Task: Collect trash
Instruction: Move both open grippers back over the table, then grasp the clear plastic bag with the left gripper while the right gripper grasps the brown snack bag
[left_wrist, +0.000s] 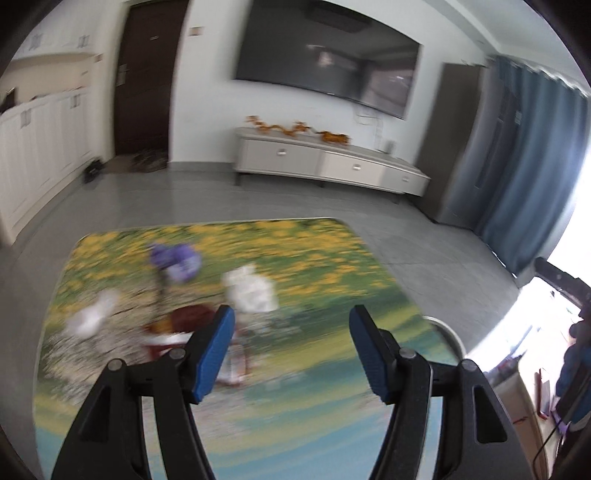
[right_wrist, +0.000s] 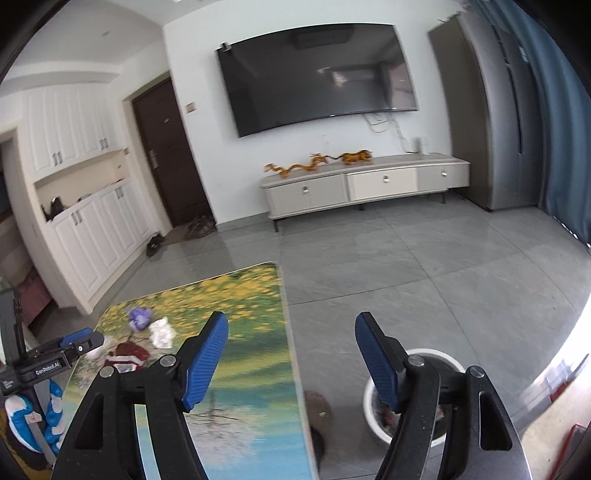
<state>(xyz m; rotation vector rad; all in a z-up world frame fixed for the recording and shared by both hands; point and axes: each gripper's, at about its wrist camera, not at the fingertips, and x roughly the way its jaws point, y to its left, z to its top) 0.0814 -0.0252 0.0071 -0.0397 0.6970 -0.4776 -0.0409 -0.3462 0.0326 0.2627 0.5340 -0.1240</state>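
Trash lies on a table with a flower-print top (left_wrist: 295, 258) (right_wrist: 251, 354): a crumpled purple wrapper (left_wrist: 177, 262) (right_wrist: 139, 317), a crumpled white paper (left_wrist: 251, 290) (right_wrist: 161, 331), a smaller white scrap (left_wrist: 90, 315), and a dark red packet (left_wrist: 184, 323) (right_wrist: 129, 352). My left gripper (left_wrist: 291, 350) is open and empty above the table, just short of the trash; it also shows in the right wrist view (right_wrist: 83, 341). My right gripper (right_wrist: 290, 360) is open and empty over the table's right edge. A white bin (right_wrist: 413, 398) stands on the floor under its right finger.
A grey tiled floor (right_wrist: 406, 266) stretches to a TV cabinet (right_wrist: 365, 184) under a wall TV. White cupboards (right_wrist: 92, 236) and a dark door stand at left, blue curtains at right. A brown slipper (right_wrist: 317, 404) lies beside the table. The left wrist view is motion-blurred.
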